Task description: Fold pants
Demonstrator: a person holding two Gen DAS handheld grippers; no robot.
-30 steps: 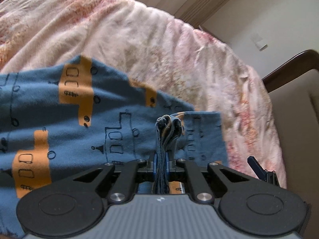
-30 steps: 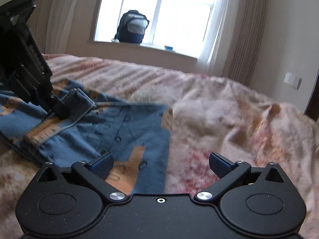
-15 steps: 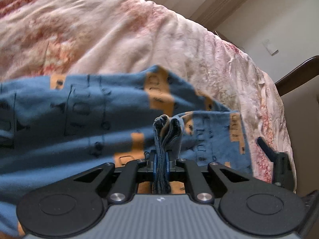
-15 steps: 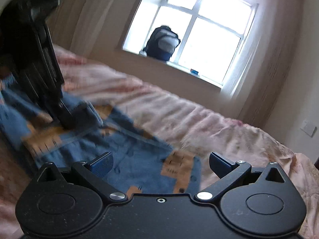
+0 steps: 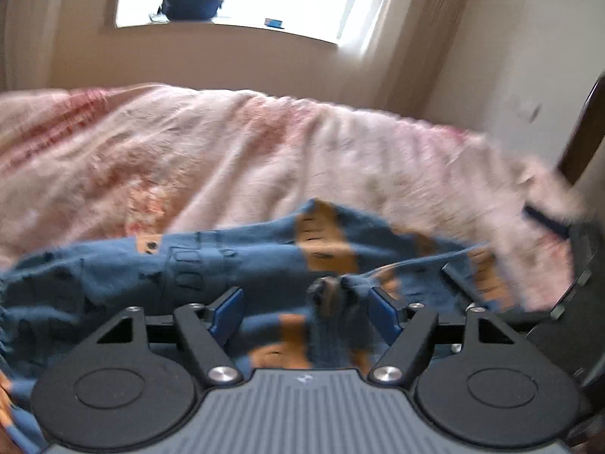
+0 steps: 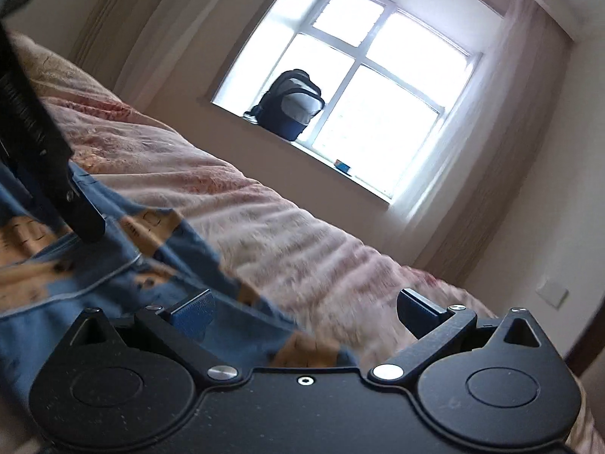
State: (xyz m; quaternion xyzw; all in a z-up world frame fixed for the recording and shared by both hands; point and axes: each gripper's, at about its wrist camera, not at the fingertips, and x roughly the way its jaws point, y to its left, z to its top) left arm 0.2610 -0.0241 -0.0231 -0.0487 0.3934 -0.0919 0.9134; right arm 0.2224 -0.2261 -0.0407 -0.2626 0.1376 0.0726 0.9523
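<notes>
Pants (image 5: 234,265) of blue fabric with orange printed patches lay spread across the bed's pink blanket (image 5: 245,159), their near part bunched into soft folds just in front of both tools. In the left wrist view, the left gripper (image 5: 308,312) had its 2 blue-padded fingers (image 5: 227,310) spread well apart, and a crumpled ridge of the cloth stood loose in the gap, closer to the right-hand finger; whether it touched that pad was lost to blur. Nothing was clamped there. At the right edge of that view the right gripper (image 5: 503,251) showed as a dark body, its own fingers also parted, hovering over the outer edge of the garment.

From the right wrist view, the right gripper (image 6: 306,308) was wide open and held nothing; the pants (image 6: 113,265) ran under its left finger (image 6: 193,308), while the right finger hung over bare blanket (image 6: 283,234). The left gripper (image 6: 81,217) appeared there as a black arm at the left edge, its tip down against the blue cloth.

Beyond the bed, a dark backpack (image 6: 289,108) sat on the sill of a bright window (image 6: 378,87), with a small blue object (image 6: 342,165) farther along the sill. Curtains (image 6: 503,151) hung beside the pane, and a light switch (image 6: 553,292) was on the wall to the right.
</notes>
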